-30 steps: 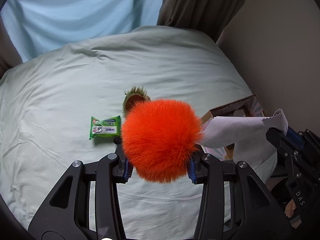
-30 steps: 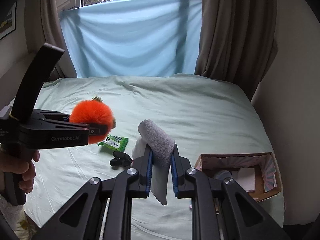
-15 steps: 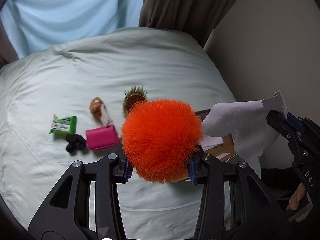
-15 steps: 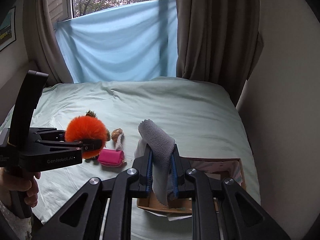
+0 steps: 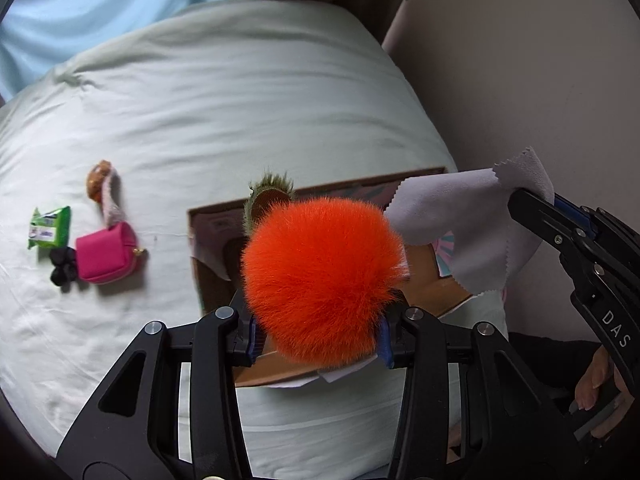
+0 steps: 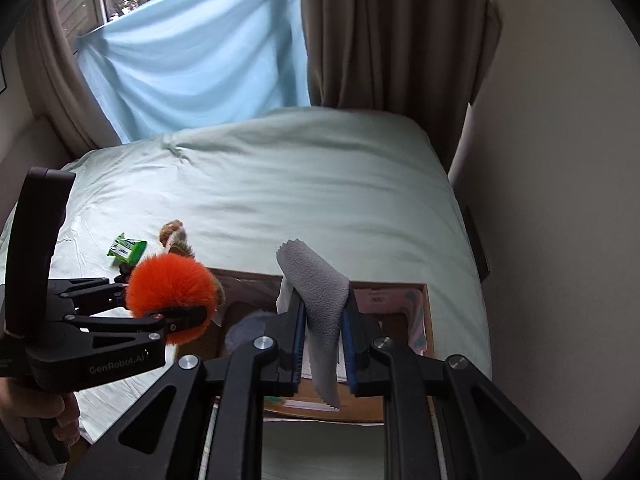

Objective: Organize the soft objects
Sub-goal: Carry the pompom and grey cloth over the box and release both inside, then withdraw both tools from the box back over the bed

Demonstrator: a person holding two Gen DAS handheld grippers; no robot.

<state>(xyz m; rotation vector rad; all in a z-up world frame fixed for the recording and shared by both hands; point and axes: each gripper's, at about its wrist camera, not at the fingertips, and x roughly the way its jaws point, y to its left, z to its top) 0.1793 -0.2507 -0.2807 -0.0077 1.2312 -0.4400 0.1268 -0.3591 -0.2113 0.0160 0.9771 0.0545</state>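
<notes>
Both jaws are clamped: your left gripper (image 5: 318,336) squeezes the orange pompom (image 5: 320,276) above the cardboard box (image 6: 427,322), your right gripper (image 6: 323,350) pinches the grey cloth (image 6: 320,304) over its far side. Fur compresses and weighs almost nothing; the limp cloth drapes, so keep hold near its fold.

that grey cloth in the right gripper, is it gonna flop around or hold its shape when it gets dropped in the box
Likely floppy: the grey cloth folds over the right gripper and hangs limp below it. Probably very light, since a thin pinch holds it. It may drape over the cardboard box edge rather than settle flat.
</notes>
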